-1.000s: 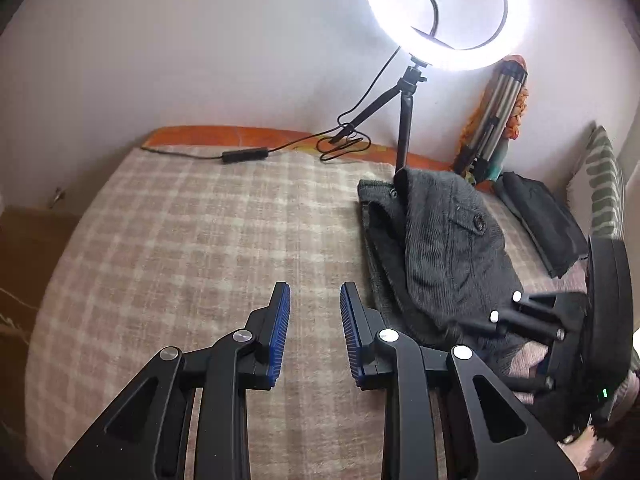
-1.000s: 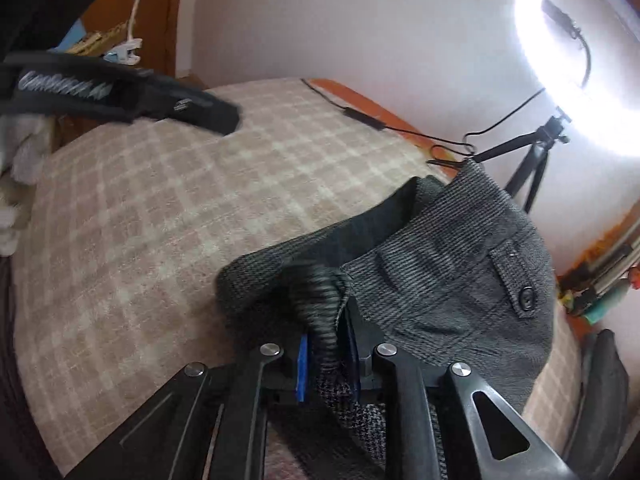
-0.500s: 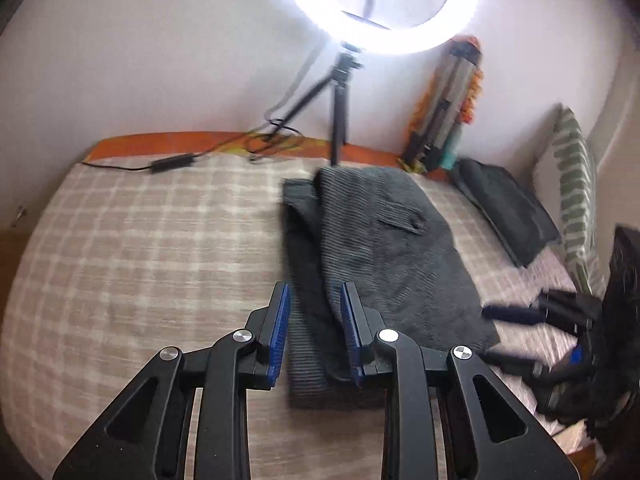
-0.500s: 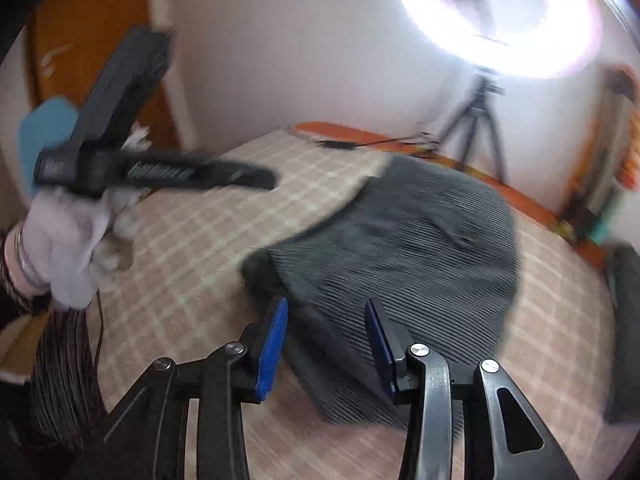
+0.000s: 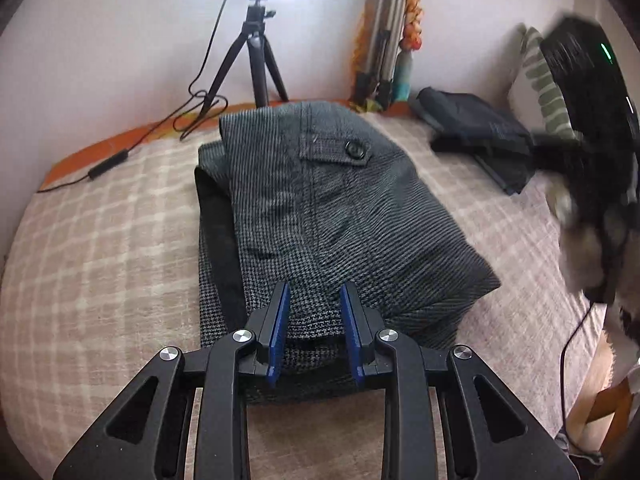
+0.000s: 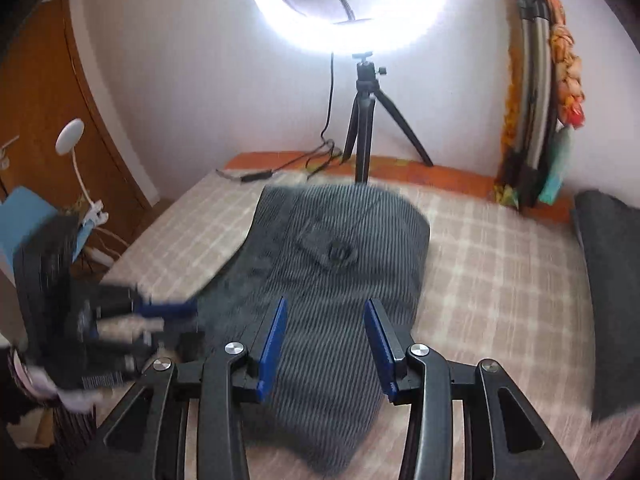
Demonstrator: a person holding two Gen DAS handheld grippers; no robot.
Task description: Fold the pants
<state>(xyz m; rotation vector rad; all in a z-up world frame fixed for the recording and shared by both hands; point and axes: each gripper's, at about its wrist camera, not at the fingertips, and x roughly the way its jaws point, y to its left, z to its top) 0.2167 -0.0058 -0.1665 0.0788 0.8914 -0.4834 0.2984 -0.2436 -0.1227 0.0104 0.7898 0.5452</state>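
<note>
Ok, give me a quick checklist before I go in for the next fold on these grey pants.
1. Left tongs open: ok.
2. Right tongs open, holding nothing: ok.
3. Grey pants lying on the checked blanket, free of both tongs: ok.
4. Layers lined up: not ok, a dark inner strip shows along the left edge.
5. Ring light cable apart from the pants: ok.
6. Right view sharp enough to aim: not ok, blurred.

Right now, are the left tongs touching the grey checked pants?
Cannot tell. In the left wrist view the open left tongs sit over the grey checked pants, but no gap or contact shows plainly.
</note>
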